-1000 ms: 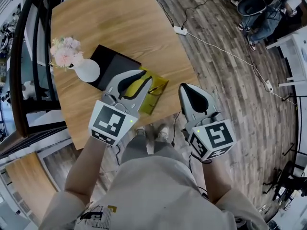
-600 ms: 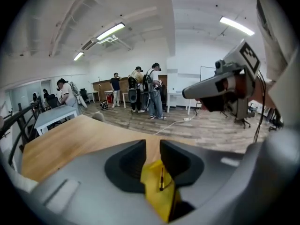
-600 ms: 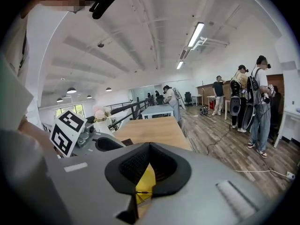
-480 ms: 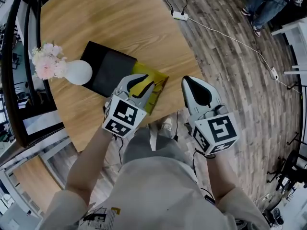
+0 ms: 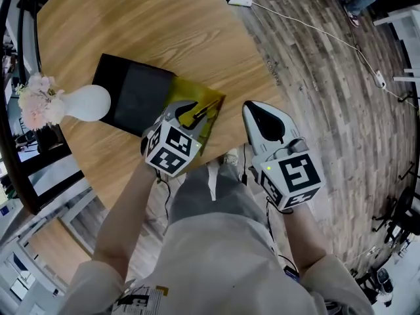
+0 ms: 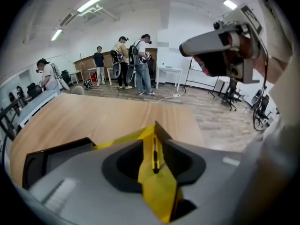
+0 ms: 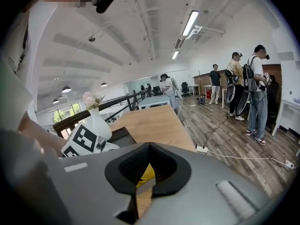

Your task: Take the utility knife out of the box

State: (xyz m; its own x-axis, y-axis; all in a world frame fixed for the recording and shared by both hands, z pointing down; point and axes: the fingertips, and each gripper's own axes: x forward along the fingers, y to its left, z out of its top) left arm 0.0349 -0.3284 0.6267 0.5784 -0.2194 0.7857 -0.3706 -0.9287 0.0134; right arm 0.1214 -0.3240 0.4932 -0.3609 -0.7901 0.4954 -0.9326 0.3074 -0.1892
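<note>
A black box (image 5: 128, 97) lies on the wooden table (image 5: 131, 25), with its yellow-lined tray (image 5: 211, 125) pulled out toward the near edge. The yellow and black utility knife (image 5: 206, 108) rests in that tray. My left gripper (image 5: 190, 109) hangs right over the tray, pointing steeply down. Its jaws are opening, and the knife (image 6: 154, 154) shows in the gap between them with no pad pressing on it. My right gripper (image 5: 262, 118) hovers beside the table's near corner, to the right of the tray. Its jaw tips (image 7: 149, 145) meet with nothing between them.
A white vase (image 5: 85, 102) of pink flowers (image 5: 36, 104) stands against the box's left side. A power strip (image 5: 237, 0) and cable lie on the plank floor. Several people (image 6: 133, 62) stand at the far end of the room.
My left gripper has sunk down onto the yellow tray and tipped steeper, its jaws parting. The right gripper has dropped a little beside the table corner.
</note>
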